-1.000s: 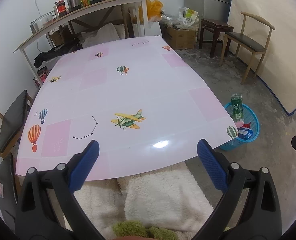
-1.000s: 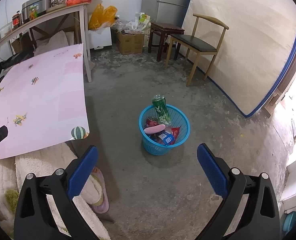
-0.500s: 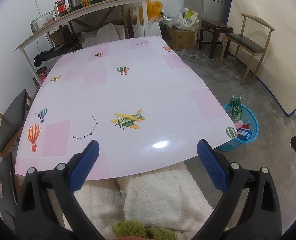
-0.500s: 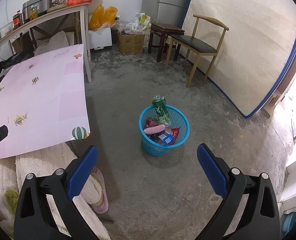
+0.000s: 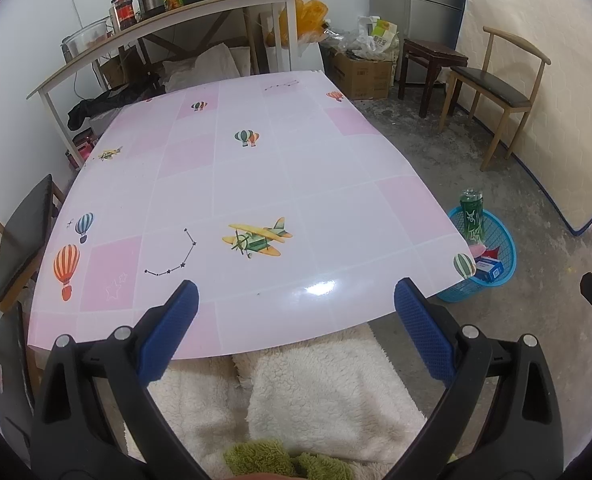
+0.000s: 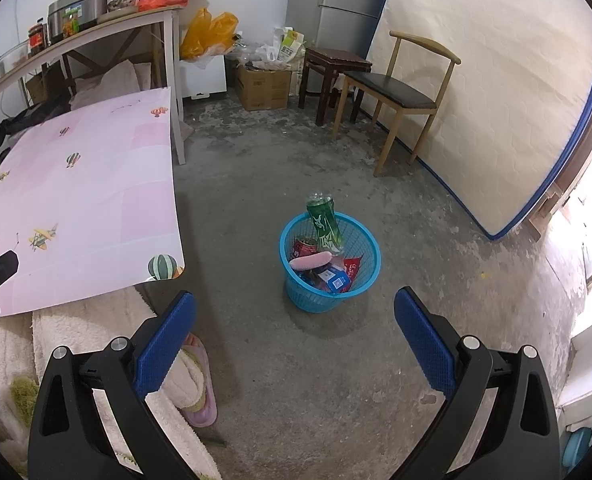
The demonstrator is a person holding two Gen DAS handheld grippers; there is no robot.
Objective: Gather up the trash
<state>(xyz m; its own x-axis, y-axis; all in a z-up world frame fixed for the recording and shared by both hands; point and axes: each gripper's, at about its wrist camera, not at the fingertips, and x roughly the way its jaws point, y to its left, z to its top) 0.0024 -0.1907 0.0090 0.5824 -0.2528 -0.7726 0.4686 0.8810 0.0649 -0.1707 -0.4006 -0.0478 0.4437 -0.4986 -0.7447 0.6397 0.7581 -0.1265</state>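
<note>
1. Table (image 5: 255, 184): a smooth, glossy top in pale pink and white squares, printed with balloons, a plane and a star pattern. A glare spot sits near the front edge. Nothing lies on it.
2. Basket (image 6: 366, 276): round blue plastic mesh with open lattice walls, standing on the rough grey concrete floor (image 6: 296, 380), just beside the table's near right corner.
3. Trash, all inside the basket: a green bottle (image 6: 324, 224) leans upright against the back wall, its top above the rim. Below it lie a red can (image 6: 304, 246), a pink oblong wrapper (image 6: 310, 261), a blue box (image 6: 338, 282) and a red packet (image 6: 352, 270).
4. Left gripper (image 5: 296, 312): black frame with blue cross-hatched pads, jaws spread wide and holding nothing, over the table's front edge.
5. Right gripper (image 6: 296, 320): same build, jaws spread wide and empty, over the floor in front of the basket.
6. Fluffy cream fabric (image 5: 328, 392) fills the foreground below the table edge. A pink slipper (image 6: 199, 384) rests on the floor beside it.
7. Background: a wooden chair (image 6: 396, 92) with a dark seat, and a quilted mattress (image 6: 496, 92) with blue edging against the wall.
8. Against the frames of a second ago: no object has moved. Both grippers are as wide apart as before. The views have barely shifted.
</note>
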